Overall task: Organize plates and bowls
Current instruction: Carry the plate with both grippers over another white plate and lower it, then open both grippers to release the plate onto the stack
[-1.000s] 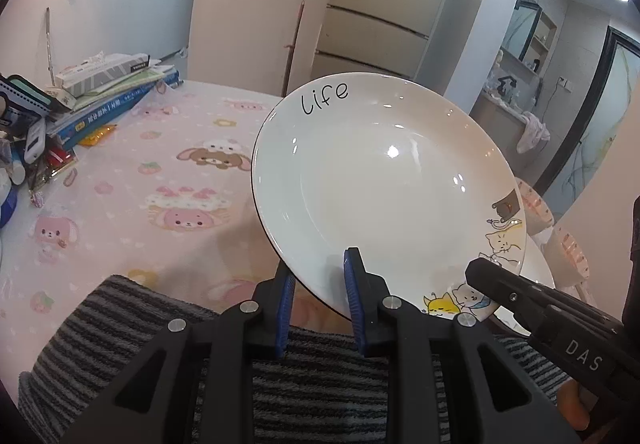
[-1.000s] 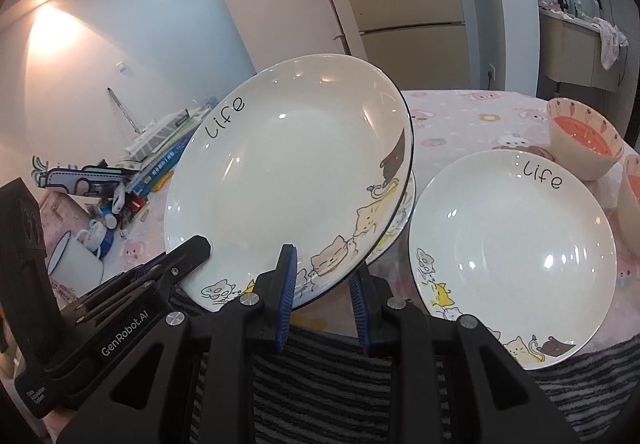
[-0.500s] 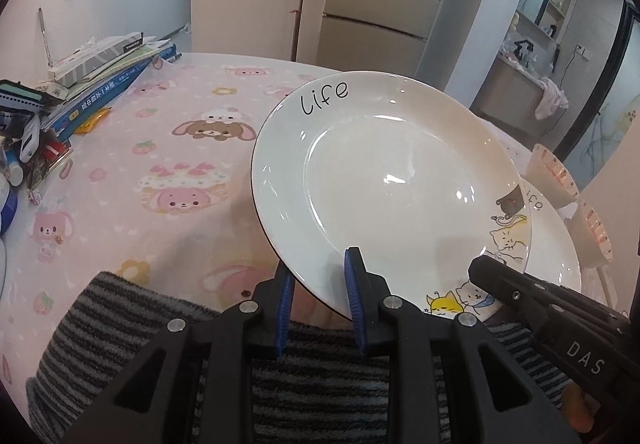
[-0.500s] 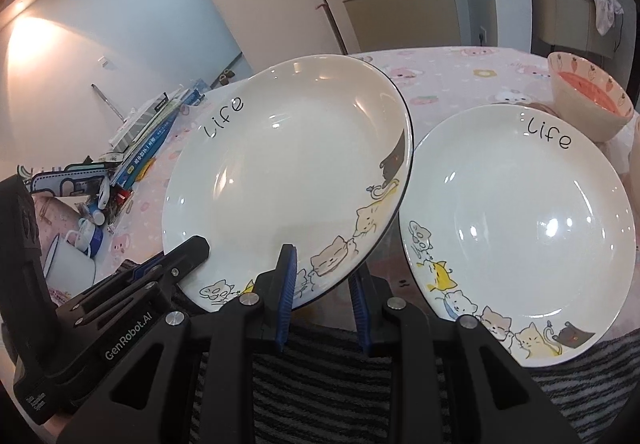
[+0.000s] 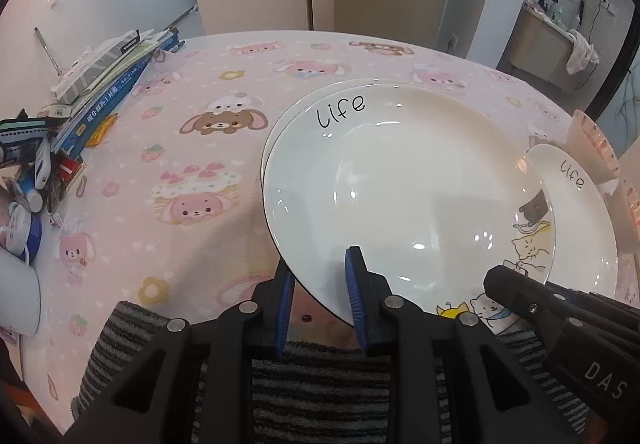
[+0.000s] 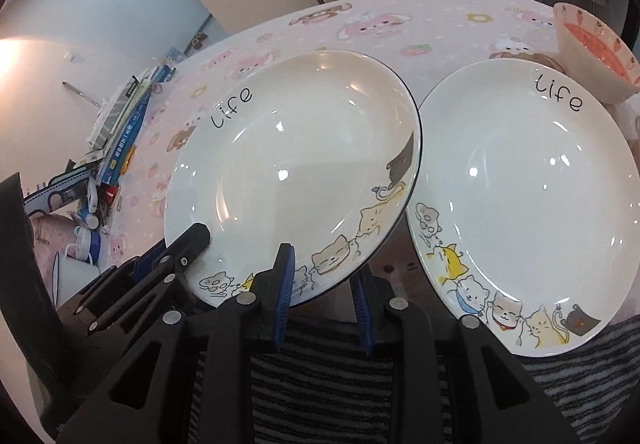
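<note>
Gripping the near rim from two sides, both grippers are seen clamped on one white plate [image 5: 404, 180] lettered "Life" and edged with cartoon cats. In the left wrist view the left gripper [image 5: 320, 284] is closed on the plate's lower left rim, the edge being caught between the two blue pads [image 5: 354, 284], one pad lying on the upper face and the other under the rim. In the right wrist view the right gripper [image 6: 324, 286] is closed on the rim at the row of cats, the edge again passing between its blue pads [image 6: 285, 280]. Each gripper is also shown as a black tool at the other camera's edge. The plate is held tilted, its near edge raised above the pink cartoon tablecloth [image 5: 192, 148], and the rim of another plate [image 5: 280, 124] is visible just beneath and behind its far left side; whether the two touch cannot be told. A second "Life" plate [image 6: 524, 196] is lying flat just beside it on the right. A pink bowl [image 6: 592, 52] is set beyond that plate. Books and clutter [image 5: 100, 92] are stacked at the table's far left. A striped cloth [image 6: 320, 376] is seen under the grippers.
</note>
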Tool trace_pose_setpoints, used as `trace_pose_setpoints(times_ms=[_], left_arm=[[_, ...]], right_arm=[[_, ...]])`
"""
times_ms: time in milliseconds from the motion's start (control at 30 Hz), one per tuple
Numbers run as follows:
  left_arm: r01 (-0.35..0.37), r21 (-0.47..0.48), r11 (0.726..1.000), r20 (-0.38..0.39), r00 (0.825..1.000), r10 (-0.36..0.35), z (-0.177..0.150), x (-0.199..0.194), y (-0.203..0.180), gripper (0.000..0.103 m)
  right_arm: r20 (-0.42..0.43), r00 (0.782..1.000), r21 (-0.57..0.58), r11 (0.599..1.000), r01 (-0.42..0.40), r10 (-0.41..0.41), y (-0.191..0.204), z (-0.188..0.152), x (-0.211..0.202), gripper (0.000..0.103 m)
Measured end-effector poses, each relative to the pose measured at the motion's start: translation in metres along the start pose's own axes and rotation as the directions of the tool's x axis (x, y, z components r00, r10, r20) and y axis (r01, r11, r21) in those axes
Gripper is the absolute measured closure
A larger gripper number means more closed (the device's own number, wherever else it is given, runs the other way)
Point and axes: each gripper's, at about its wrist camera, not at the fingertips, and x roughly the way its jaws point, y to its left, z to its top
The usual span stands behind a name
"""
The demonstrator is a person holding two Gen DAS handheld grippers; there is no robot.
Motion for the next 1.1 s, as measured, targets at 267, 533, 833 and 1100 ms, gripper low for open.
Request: trace_pose_setpoints(times_ms=[267,533,833,1100], left_arm=[[-0.036,0.032,0.999,0.012,0.999,0.036,0.004,0.006,-0.002,0.074],[-0.068,0.059,0.996,0.046,0.997,0.066,0.002,0.005,-0.003,0.071],[-0.053,0.071,0.996,0.038,0.998,0.050,-0.001,-0.001,-0.002,0.044],[-0.038,0.072,0.997,0.216,0.976,0.021,-0.007,-0.049,0.001,0.044]], right_arm=[[-0.052,0.999,0.018,1.000,0.001,0.000,0.001,0.006,0.009,0.075],[-0.065,0.998,-0.003,1.000,0.008,-0.008,0.008,0.009,0.010,0.070],[-0.055,0.998,0.000,0.999,0.036,-0.036,0.002,0.010,0.006,0.065],[0.002,0.999,-0.050,0.998,0.037,-0.037,0.000,0.006,-0.022,0.065]])
